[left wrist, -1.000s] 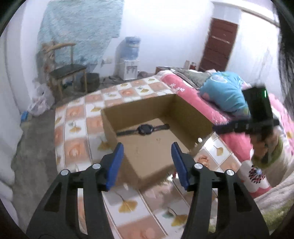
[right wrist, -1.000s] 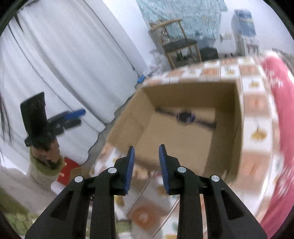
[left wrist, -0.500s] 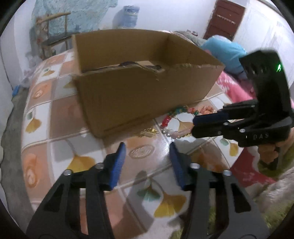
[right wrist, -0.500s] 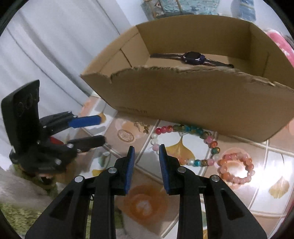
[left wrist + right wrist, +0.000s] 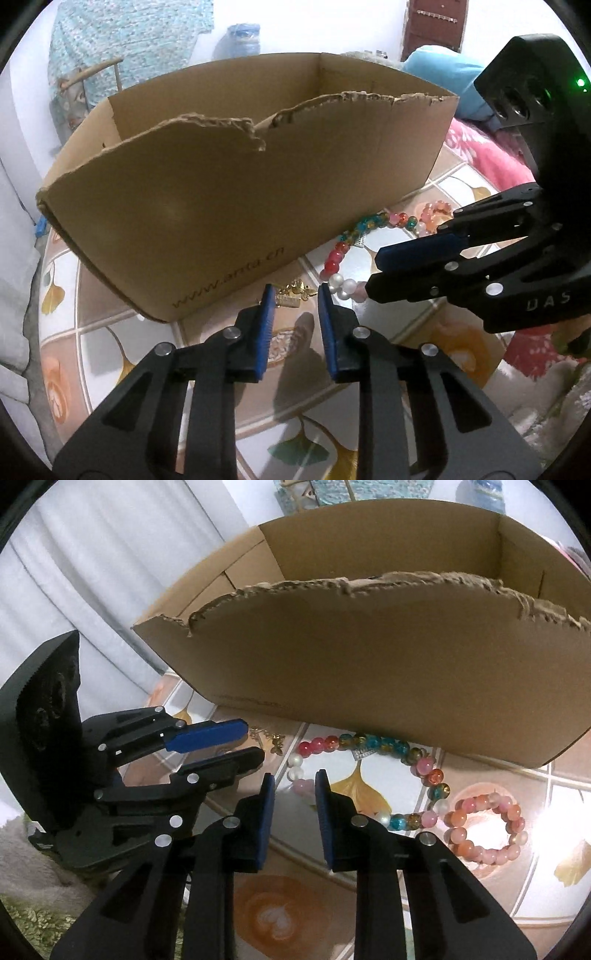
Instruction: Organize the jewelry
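Jewelry lying along cardboard box (image 5: 229,206) front: gold charm (image 5: 293,295) just ahead of left gripper (image 5: 293,299), beaded bracelet (image 5: 369,746) ahead of right gripper (image 5: 293,786); both jaws closing, grasping nothing.

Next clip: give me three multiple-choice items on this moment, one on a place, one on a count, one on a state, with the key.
1. Where does the multicoloured bead bracelet lie?
A. inside the cardboard box
B. on the tiled cloth in front of the cardboard box
C. on the chair

2. How many bead bracelets lie in front of the cardboard box?
A. one
B. two
C. four

3. What do the pads of the left claw hold?
A. nothing yet
B. the orange-pink bracelet
C. a watch

Key: 1 B, it rests on the tiled cloth below the box's front wall. 2 B, the multicoloured one and the orange-pink bracelet. 3 A, the closing pads frame the small gold piece but grip nothing.
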A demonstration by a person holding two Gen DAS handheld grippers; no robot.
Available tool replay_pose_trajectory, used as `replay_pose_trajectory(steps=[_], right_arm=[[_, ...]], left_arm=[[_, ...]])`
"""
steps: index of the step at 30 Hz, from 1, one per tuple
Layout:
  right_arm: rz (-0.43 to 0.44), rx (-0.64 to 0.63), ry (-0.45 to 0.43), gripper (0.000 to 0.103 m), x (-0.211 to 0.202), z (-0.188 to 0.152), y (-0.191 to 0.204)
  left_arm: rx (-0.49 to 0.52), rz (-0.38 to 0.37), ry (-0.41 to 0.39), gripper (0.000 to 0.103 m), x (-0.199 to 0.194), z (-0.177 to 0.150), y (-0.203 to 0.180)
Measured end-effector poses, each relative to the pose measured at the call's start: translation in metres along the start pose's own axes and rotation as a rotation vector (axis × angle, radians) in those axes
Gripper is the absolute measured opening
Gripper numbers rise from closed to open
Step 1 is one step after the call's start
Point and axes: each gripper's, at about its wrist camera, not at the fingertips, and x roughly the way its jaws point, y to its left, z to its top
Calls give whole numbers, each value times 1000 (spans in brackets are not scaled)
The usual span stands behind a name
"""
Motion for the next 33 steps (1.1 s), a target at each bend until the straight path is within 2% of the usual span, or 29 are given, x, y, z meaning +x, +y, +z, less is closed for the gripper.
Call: replay_pose_trajectory(steps=[7,19,31,33], right_arm=[[27,25,-1,22,-7,-5,-15],[34,15,-23,22,-16,-5,-24],[51,-75,-19,22,-9,-2,1],[43,-94,-13,20,-5,0,5]], left_arm=[[22,10,30,17,9,3,3],[70,15,30,14,10,2,0],[63,40,52,14,-10,-19,5],[60,37,52,14,-10,-19,6]])
